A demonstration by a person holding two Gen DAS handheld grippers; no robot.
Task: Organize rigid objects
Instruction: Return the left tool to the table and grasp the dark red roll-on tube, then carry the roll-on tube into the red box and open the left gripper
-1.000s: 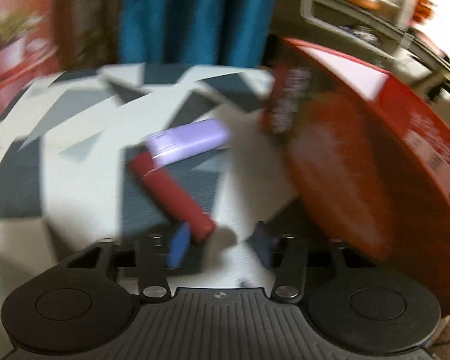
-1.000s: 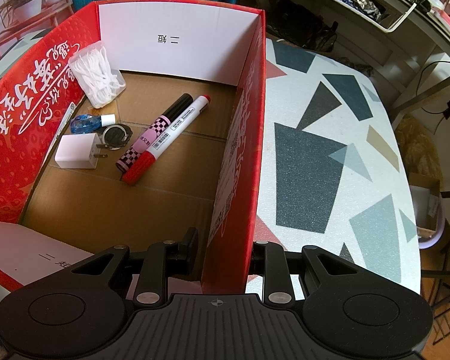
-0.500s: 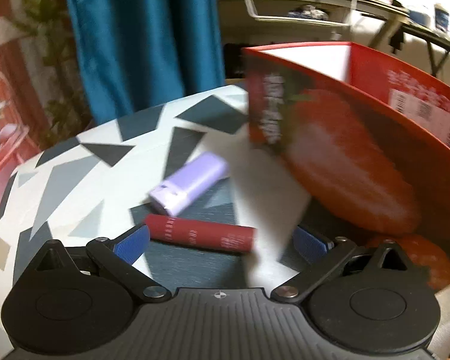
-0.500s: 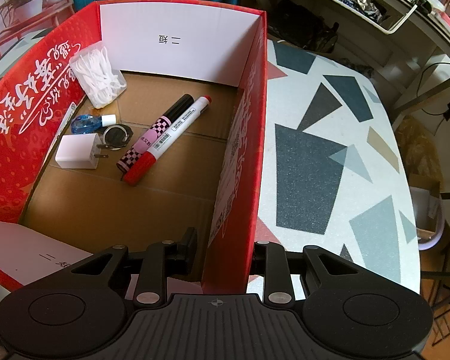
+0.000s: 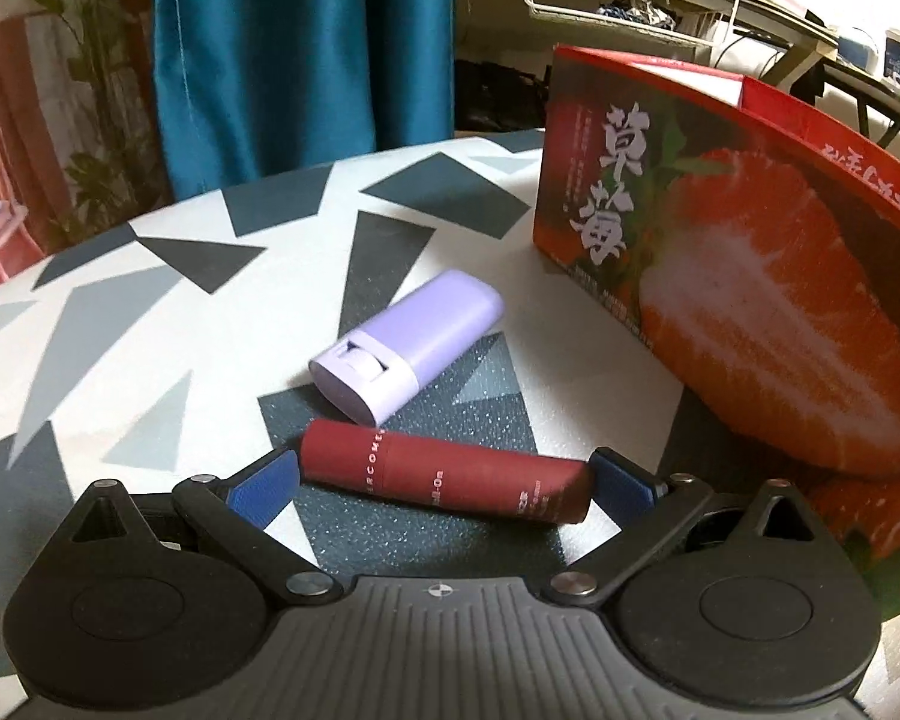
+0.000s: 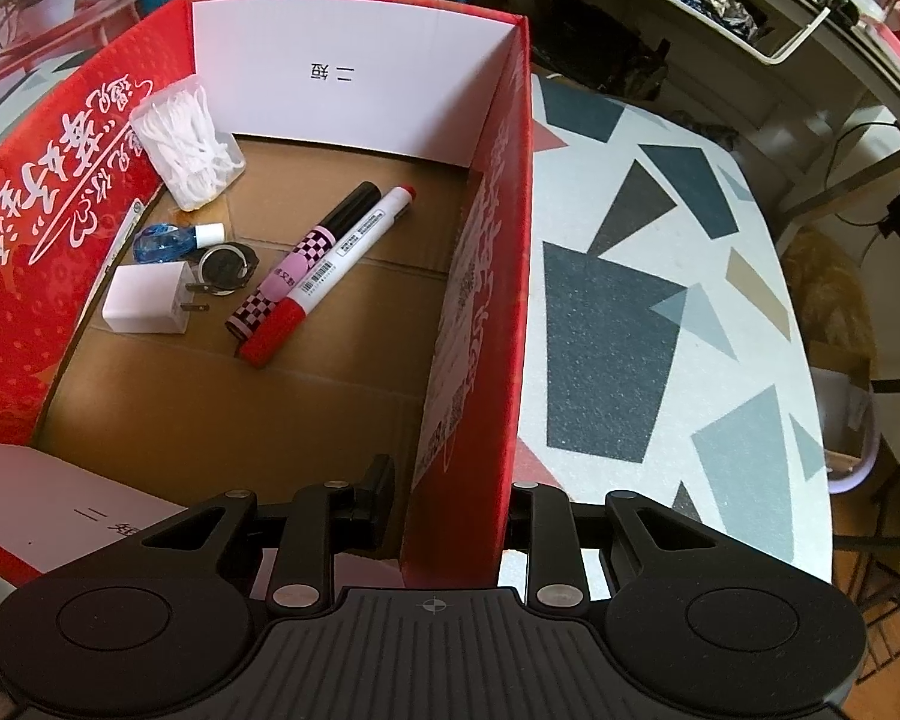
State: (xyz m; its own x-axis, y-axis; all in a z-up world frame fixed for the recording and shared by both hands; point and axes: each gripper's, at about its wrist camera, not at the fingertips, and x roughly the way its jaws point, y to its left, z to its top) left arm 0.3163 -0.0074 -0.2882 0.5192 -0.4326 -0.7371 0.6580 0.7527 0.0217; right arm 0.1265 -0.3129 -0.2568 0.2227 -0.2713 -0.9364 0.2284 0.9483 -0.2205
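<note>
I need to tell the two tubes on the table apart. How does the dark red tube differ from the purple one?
The dark red tube is slimmer and round with pale lettering; the purple tube is wider, flatter and plain. The red tube lies crosswise between the open left tongs; the purple tube lies diagonally beyond them. Both lie flat on the table, outside the red box.

Dark red tube between the blue pads, lilac case just beyond, strawberry-printed red box to their right.

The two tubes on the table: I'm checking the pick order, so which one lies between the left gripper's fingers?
The dark red tube, lying crosswise within the open left gripper. The lilac one lies beyond it.
</note>
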